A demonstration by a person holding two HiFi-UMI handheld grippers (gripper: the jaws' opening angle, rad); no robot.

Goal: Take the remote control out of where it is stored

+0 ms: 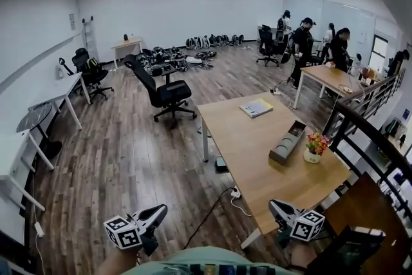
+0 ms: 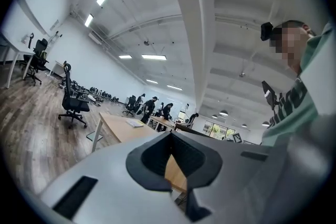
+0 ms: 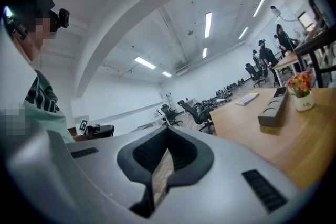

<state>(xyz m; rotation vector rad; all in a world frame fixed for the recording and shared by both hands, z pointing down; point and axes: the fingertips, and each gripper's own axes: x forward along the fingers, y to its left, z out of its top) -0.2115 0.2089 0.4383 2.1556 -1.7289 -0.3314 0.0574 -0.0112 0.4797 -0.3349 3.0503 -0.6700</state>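
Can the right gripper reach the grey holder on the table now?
Probably not yet. The right gripper hangs by the near corner of the table; the grey holder sits farther along, beside the flower pot. Bare tabletop lies between, so stepping closer should do.

Right gripper [image 3: 167, 136] closed, empty — grey holder [image 3: 273, 110], flowerpot [image 3: 303, 98] on table [image 3: 262, 152].

Wooden table [image 1: 257, 161], near right: yellow booklet [image 1: 256, 107] at far end, potted flowers [image 1: 315, 147] on right edge. Black office chair [image 1: 162, 91] left of table. White desks [image 1: 56, 92] along left wall. Standing people [image 1: 302, 42], far right. Black railing [image 1: 364, 129], right.
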